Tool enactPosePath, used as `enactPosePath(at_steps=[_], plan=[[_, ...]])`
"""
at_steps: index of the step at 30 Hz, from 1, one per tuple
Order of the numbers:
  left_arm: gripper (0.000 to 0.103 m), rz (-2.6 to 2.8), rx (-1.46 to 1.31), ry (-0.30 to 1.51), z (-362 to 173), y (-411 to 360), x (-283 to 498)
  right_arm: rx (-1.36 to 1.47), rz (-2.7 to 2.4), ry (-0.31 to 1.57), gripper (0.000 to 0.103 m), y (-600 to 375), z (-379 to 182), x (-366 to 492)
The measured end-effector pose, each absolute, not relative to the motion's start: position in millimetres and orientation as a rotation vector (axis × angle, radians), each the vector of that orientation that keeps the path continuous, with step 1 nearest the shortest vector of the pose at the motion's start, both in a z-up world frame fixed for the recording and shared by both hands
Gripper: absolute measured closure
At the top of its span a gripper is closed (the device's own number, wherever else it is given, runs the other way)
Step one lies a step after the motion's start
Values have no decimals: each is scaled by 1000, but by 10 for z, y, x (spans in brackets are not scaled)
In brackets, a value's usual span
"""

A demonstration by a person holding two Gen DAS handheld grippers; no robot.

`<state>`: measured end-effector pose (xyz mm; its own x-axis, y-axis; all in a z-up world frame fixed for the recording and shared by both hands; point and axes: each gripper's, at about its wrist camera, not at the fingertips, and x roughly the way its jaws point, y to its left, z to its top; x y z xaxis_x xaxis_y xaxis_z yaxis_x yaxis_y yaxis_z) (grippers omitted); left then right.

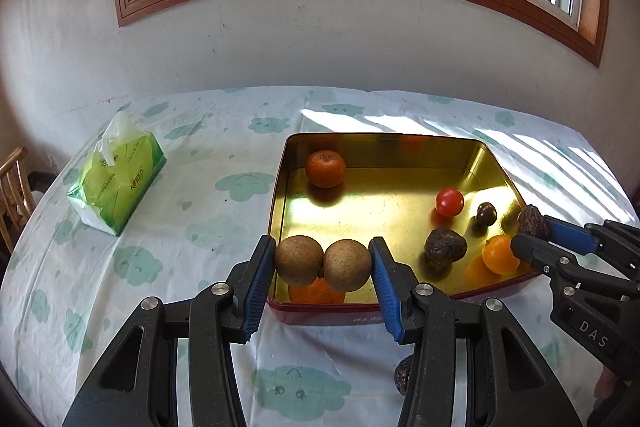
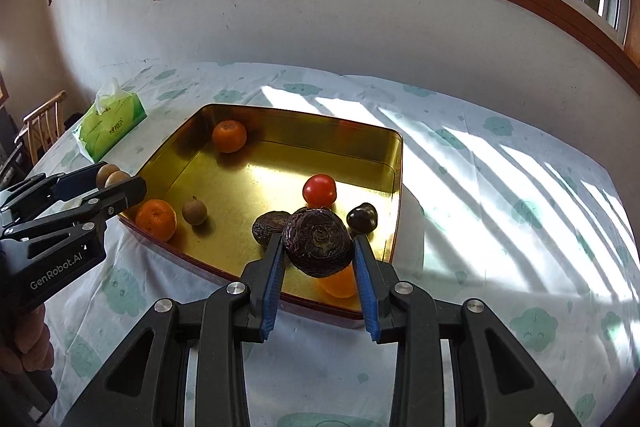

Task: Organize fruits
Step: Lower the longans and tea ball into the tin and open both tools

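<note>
We hold two fruit loads over the near edge of the shallow gold-lined metal tin [image 2: 394, 163] on the bench [image 1: 192, 219]. The left gripper [image 1: 322, 263] has its jaws spread about halfway and pinched on a pair of round brown longans [image 1: 323, 265] pressed side by side. The right gripper [image 2: 318, 247] has its jaws clamped on one dark wrinkled purple fruit [image 2: 317, 242], above the near right corner of the tin.

The pair is our weak point, we judge. Each jaw touches only one longan, and the two meet at a single spot, so any twist or slackening could let them pivot and squirt out. They hang just over the tin's near wall; a slip could send one onto the cloud-printed cloth. The wrinkled fruit looks soft, and hard clamping could crush it. Dropping either load from height could knock the small fruits already inside into a roll.

Inside the tin we count:
- three orange mandarins [image 2: 229, 135]
- one red tomato-like fruit [image 2: 319, 189]
- one loose brown longan [image 2: 195, 213]
- one dark wrinkled fruit lying flat [image 2: 267, 225]
- one small glossy dark fruit [image 2: 362, 218]

One more dark wrinkled fruit on the cloth [image 1: 404, 375] shows under the left gripper. A green tissue pack [image 1: 116, 179] sits well apart, at the far left.
</note>
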<state>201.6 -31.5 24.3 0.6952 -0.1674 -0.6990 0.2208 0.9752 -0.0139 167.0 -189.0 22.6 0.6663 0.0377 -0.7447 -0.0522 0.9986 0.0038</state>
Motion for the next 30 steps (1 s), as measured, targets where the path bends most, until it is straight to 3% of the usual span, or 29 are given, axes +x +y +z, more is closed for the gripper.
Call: enactPosePath(at_steps=[30], plan=[[54,-223,76,854,-116,-460,2320,-1,52,886,68,-1935,-34,1973]])
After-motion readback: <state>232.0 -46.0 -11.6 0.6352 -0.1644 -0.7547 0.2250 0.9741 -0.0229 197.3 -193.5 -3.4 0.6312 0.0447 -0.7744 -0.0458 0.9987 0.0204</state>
